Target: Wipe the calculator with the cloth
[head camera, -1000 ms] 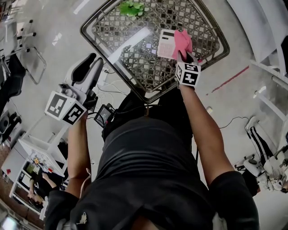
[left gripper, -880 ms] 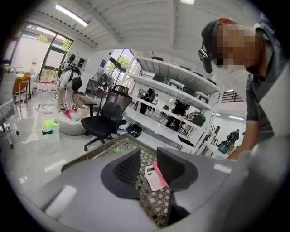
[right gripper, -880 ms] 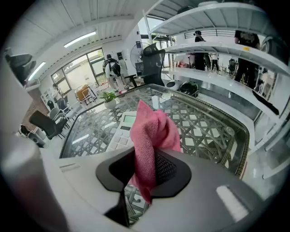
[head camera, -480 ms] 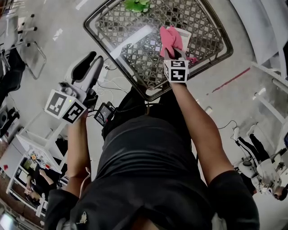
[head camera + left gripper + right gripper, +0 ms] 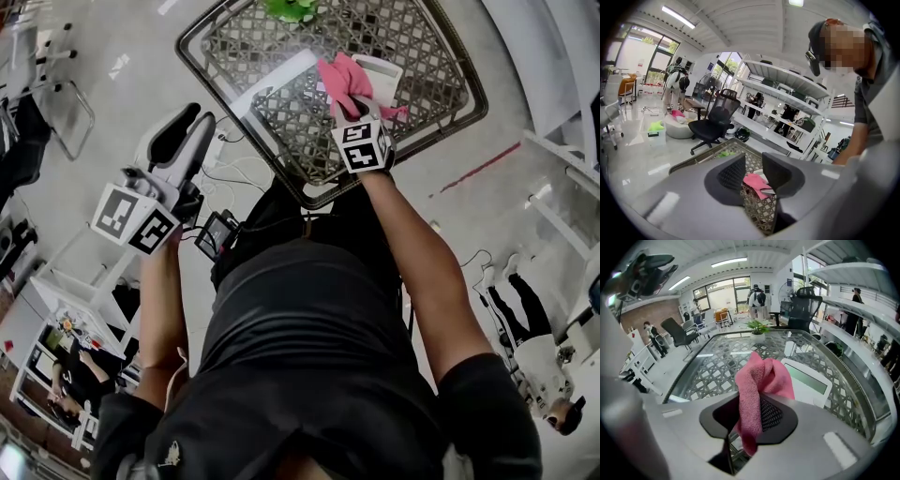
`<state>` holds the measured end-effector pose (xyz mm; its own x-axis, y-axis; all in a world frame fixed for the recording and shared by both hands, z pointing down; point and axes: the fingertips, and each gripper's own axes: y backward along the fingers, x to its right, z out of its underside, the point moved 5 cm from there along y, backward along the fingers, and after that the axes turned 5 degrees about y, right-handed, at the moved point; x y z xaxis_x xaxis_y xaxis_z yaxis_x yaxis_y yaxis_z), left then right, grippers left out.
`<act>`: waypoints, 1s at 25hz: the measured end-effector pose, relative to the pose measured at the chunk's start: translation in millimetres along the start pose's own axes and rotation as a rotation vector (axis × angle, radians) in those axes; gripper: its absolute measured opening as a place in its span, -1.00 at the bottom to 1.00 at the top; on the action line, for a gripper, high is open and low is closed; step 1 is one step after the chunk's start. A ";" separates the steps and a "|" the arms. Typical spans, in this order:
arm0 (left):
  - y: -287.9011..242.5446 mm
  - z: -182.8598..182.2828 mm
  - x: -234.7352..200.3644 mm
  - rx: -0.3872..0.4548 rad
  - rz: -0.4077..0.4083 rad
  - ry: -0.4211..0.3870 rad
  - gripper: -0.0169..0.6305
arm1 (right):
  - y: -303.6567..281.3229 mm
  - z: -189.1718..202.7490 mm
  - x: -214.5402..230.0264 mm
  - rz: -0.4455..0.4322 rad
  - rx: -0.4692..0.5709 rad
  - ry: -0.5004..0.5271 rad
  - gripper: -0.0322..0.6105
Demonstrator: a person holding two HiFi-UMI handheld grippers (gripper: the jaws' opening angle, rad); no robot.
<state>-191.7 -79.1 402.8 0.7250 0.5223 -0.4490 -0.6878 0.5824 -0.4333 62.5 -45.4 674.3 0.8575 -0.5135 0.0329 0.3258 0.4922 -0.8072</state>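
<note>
A white calculator (image 5: 382,68) lies on the glass lattice table (image 5: 281,112), toward its right side. My right gripper (image 5: 351,101) is shut on a pink cloth (image 5: 339,77) that sits at the calculator's left edge. In the right gripper view the cloth (image 5: 759,380) bunches up out of my right gripper (image 5: 751,416), with the calculator (image 5: 811,383) just beyond it to the right. Off the table's left edge, my left gripper (image 5: 184,139) is held in the air. In its own view my left gripper (image 5: 753,172) is open, with nothing between its pads, and the cloth (image 5: 757,183) shows through the gap.
A small green plant (image 5: 292,9) stands at the table's far edge, also in view as the plant (image 5: 758,327). Cables (image 5: 230,178) run over the floor left of the table. A black office chair (image 5: 712,124) and shelves (image 5: 787,101) stand beyond it.
My right gripper has dragged the pink cloth leftward over the calculator, from its right side to its left edge. The left gripper has barely moved.
</note>
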 end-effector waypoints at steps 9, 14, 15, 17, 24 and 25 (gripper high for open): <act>-7.9 -5.1 -1.4 -0.005 0.005 -0.002 -0.42 | 8.2 12.4 11.8 -0.013 -0.016 0.104 -0.64; -16.7 -8.5 0.7 -0.011 0.019 -0.001 -0.42 | 21.8 27.1 30.4 0.014 -0.033 0.091 -0.64; -18.5 -9.2 0.7 -0.012 0.021 -0.001 -0.42 | 24.6 30.7 34.9 0.022 -0.037 0.081 -0.64; -22.0 -9.9 0.6 -0.015 0.024 -0.001 -0.42 | 30.1 38.6 43.9 0.040 -0.044 0.057 -0.64; -33.2 -14.2 2.4 -0.025 0.038 -0.004 -0.42 | 45.3 56.3 63.8 0.077 -0.066 0.027 -0.64; -34.4 -14.6 2.5 -0.026 0.040 -0.005 -0.42 | 46.2 57.9 65.1 0.079 -0.069 0.028 -0.64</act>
<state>-166.8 -106.9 405.2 0.6974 0.5475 -0.4626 -0.7166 0.5446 -0.4358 156.4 -15.4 673.3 0.8674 -0.4953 -0.0482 0.2286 0.4827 -0.8454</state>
